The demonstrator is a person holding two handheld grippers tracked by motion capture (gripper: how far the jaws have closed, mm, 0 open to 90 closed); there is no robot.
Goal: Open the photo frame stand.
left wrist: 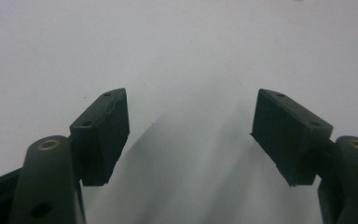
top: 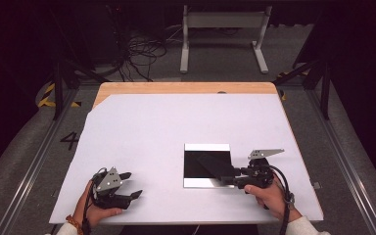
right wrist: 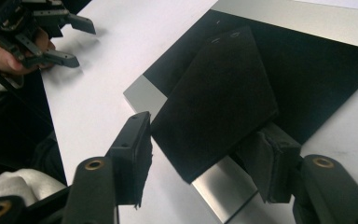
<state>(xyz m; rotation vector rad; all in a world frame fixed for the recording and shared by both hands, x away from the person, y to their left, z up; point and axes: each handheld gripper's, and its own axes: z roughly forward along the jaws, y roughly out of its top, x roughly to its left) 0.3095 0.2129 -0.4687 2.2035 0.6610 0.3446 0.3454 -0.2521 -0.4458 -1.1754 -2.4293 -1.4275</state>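
Right gripper (top: 229,179): we record its jaws spread, standing to either side of a black flap (right wrist: 216,100). In the right gripper view the left pad stands just clear of the flap's edge; the right pad sits close behind its lower right corner, and we cannot tell whether it touches. We see no pinch on the flap.

Black flap: a flat, dark, five-sided piece with two small holes near its far end. It lies tilted over the tray (top: 206,147), its near end reaching past the tray's front rim between the jaws.

Tray: a square plate with a black middle and pale metal bands along its far and near edges, lying flat on the right half of the sheet, just ahead of the right hand (top: 269,196).

Left gripper (top: 132,185): jaws spread wide with nothing between them, in the left gripper view only bare white sheet and their shadows. The left hand (top: 94,208) holds it low at the near left corner, well apart from the tray.

Surface: we list a white sheet (top: 152,132) over a wooden table (top: 176,88), whose wood shows along the far edge.

Room: grey floor, a tangle of cables (top: 137,51), a pale metal stand (top: 223,34), dark frames at both sides, floor rails
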